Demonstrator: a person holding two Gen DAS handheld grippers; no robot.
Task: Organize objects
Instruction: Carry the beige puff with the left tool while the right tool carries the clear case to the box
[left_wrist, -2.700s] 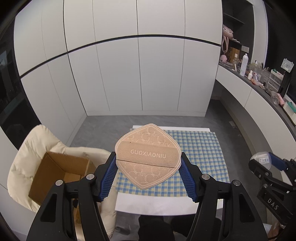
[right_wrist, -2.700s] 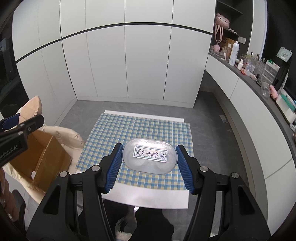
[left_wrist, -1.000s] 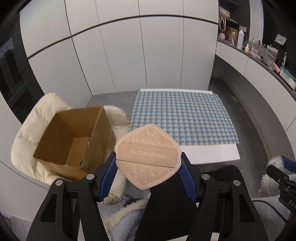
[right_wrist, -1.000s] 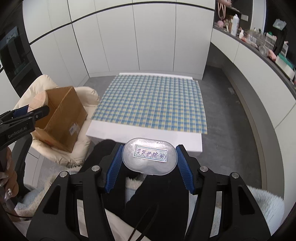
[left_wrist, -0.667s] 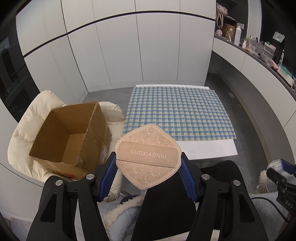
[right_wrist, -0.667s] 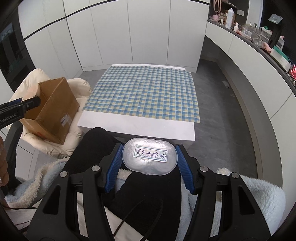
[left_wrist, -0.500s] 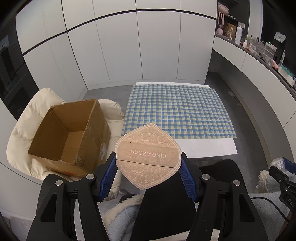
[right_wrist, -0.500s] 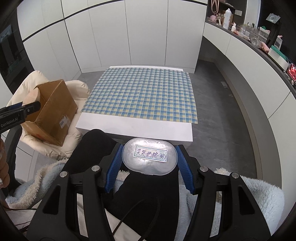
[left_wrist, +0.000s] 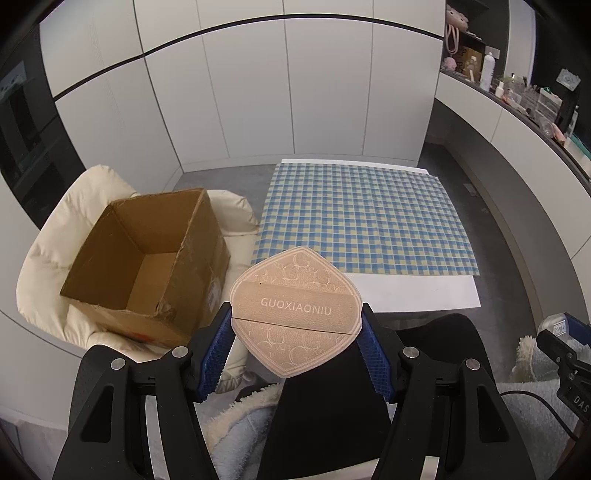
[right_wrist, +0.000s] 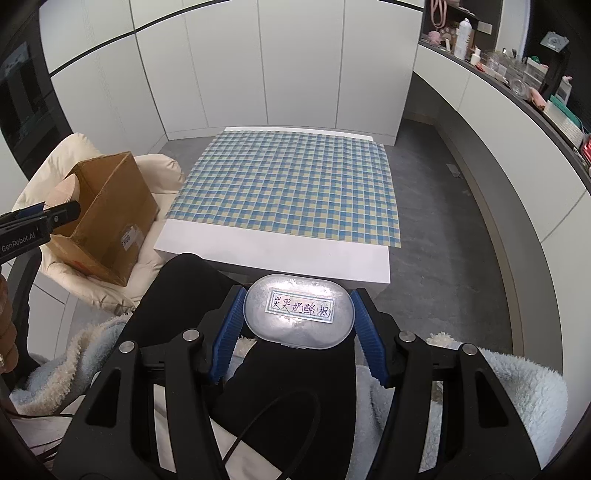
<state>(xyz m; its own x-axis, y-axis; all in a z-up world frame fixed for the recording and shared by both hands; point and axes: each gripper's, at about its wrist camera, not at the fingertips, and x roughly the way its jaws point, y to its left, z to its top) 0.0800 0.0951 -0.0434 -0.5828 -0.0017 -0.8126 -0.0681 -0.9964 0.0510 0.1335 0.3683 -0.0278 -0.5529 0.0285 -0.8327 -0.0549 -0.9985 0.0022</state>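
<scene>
The left gripper is clamped on a puff: the tan piece sits squarely between the two blue pads, its left and right corners pressed against them, and most of it stands out beyond the fingertips. It is flat and diamond-shaped with rounded corners, embossed with ring patterns, and crossed by a plain band printed GUOXIAONIU.

The right gripper is clamped on a case. The case lies crosswise between the blue pads, its two rounded ends touching them. It is an oval of cloudy clear plastic with a white label of handwritten characters on its upper face.

Ahead of the left jaws and off to their left stands a box, open at the top, brown cardboard, resting on a cream cushion. Ahead of both pairs of jaws, well apart from them, is a white table covered mostly by a blue-and-yellow checked cloth. Below both jaws are the person's dark trousers and a pale fleece garment. In the right wrist view the left gripper's tip shows far to the left, in front of the box.
</scene>
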